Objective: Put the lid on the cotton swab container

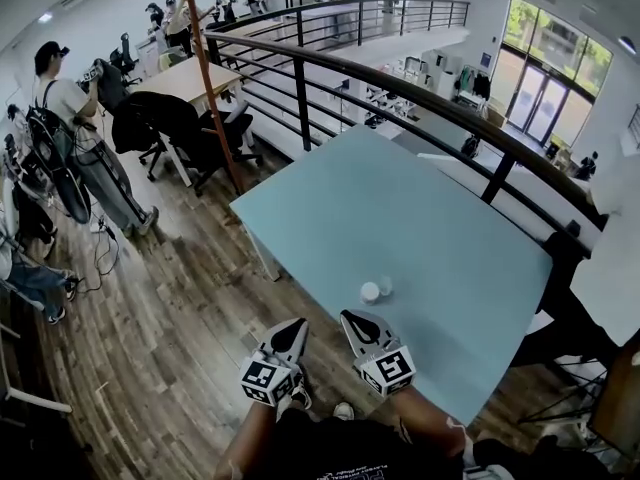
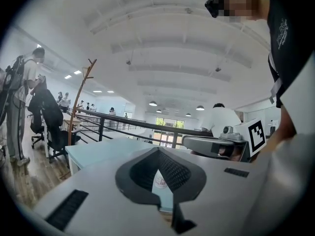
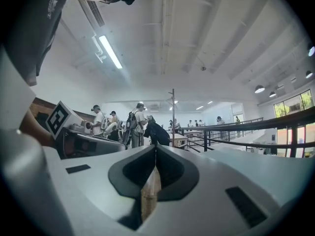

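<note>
Pale blue worktop (image 1: pixel 420 228) beside a mezzanine railing (image 1: pixel 400 86): lid (image 1: pixel 370 292) and cotton swab container (image 1: pixel 386 286) sit side by side near its near edge. Left gripper (image 1: pixel 293 330) and right gripper (image 1: pixel 355 320) are clenched and empty (a nudge would likely topple the light container).

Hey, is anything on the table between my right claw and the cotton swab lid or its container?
Nothing visible. Only bare blue table lies between the right claw, shut and empty, and the white lid. The container sits close beside the lid, with nothing between them.
</note>
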`<state>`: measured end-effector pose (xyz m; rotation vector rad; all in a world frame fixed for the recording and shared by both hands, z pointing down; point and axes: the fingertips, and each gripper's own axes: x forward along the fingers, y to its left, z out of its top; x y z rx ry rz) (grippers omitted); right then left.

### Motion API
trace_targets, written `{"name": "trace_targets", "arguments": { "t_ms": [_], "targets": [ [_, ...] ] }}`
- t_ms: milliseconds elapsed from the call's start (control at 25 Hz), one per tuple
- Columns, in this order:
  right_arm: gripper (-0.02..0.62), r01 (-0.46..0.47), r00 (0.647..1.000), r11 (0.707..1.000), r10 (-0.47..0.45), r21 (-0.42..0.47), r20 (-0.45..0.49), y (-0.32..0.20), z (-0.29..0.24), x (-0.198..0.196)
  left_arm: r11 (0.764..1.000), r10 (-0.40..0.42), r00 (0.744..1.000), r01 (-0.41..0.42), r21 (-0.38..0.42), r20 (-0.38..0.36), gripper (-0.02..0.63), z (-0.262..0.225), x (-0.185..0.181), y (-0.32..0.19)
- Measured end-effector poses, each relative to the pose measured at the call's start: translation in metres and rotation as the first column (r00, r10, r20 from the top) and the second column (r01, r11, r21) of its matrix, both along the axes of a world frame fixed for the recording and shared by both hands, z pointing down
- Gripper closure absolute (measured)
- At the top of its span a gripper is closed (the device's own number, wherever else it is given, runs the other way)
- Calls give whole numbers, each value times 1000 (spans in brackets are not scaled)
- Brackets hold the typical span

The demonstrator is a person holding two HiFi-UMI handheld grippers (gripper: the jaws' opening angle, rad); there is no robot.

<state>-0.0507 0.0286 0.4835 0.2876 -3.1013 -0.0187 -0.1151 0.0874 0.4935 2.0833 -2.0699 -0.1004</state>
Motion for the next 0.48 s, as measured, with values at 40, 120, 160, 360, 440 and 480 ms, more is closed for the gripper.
{"name": "trace_targets", "arguments": {
  "t_ms": [40,120,160,360,440,480],
  "targets": [
    [575,-13,1000,1000,13,-3,-1,-6,1,-3,1000,8,1000,-8,5,6,603,1,-3,-6],
    [575,-42,999,999,42,-10,-3,-19,1,-11,999,27,999,-27,20,21,603,1,-12,-19],
    [575,-54,999,999,54,-6,-3,-25,1,-16,999,36,999,-36,26,23,603,1,-18,-26],
    [575,-98,995,995,98,12,-12,-50,-2,-51,996,80,996,-81,32,27,603,-1,-54,-53],
    [575,-116,993,993,116,10,-13,-60,-4,-65,995,95,995,-95,35,26,603,-5,-69,-63],
    [575,-125,992,992,125,6,-12,-65,-6,-72,994,101,995,-102,33,23,603,-7,-77,-67]
  ]
}}
